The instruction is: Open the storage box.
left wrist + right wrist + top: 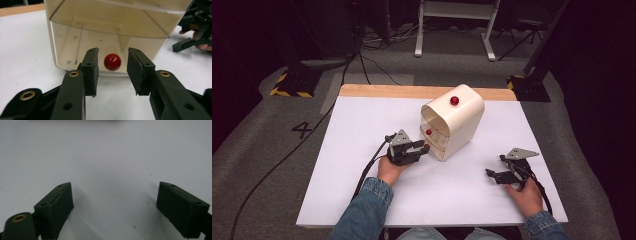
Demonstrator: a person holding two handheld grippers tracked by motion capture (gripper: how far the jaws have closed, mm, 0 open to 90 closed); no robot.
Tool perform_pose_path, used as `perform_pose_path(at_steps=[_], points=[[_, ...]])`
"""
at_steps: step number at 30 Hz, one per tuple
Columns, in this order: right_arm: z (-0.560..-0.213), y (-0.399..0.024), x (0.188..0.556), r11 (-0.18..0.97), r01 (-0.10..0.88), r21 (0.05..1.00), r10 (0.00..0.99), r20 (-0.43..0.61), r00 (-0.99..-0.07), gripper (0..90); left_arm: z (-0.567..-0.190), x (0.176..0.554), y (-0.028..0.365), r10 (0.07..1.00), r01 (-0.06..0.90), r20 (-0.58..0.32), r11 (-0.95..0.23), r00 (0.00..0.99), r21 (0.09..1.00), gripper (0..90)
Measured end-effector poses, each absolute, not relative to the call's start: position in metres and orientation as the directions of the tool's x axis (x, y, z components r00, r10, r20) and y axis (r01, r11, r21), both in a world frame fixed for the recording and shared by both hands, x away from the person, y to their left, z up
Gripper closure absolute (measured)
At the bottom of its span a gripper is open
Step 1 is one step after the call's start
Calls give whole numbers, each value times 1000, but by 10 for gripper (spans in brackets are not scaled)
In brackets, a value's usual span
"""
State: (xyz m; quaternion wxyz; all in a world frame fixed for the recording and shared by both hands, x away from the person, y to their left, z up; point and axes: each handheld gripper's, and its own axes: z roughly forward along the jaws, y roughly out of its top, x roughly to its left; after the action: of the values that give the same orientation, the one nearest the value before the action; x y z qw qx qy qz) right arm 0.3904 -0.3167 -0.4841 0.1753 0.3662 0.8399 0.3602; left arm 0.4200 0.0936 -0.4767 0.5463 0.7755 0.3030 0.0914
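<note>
- Red knob (112, 62) on the bottom drawer (107, 50) of the cream drawer unit (459, 120) sits between the left claw (112, 71), pads apart, not yet pinching, lined up for a pull.
- Right claw (498, 175) rests wide open on the bench (362, 150), well clear, leaving room.

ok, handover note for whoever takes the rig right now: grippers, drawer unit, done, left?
Left gripper: jaws open, one on each side of the bottom drawer's red knob, pads not yet pressing.
Right gripper: open, idle on the white table, holding nothing.
Cream drawer unit: mid-table, drawers look shut; second red knob on top.
Done: left gripper lined up.
Left: likely grip the knob, pull the drawer.
</note>
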Motion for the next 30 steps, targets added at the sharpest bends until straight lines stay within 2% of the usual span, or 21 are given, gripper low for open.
perform_pose_path(at_steps=[9,12,19,30], points=[[-484,-317,390,473,489,733,742,-32,-670,138,-479,422,92,574,388,-197,-231,795,892,680],[-484,-317,390,473,487,734,742,-34,-670,138,-478,421,92,568,389,-199,-236,799,890,726],[-484,-317,390,473,487,734,742,-33,-670,138,-476,420,90,579,380,-174,-256,796,889,732],[-484,-316,390,476,480,737,740,-40,-672,143,-466,408,102,587,420,-178,-306,790,854,733]])
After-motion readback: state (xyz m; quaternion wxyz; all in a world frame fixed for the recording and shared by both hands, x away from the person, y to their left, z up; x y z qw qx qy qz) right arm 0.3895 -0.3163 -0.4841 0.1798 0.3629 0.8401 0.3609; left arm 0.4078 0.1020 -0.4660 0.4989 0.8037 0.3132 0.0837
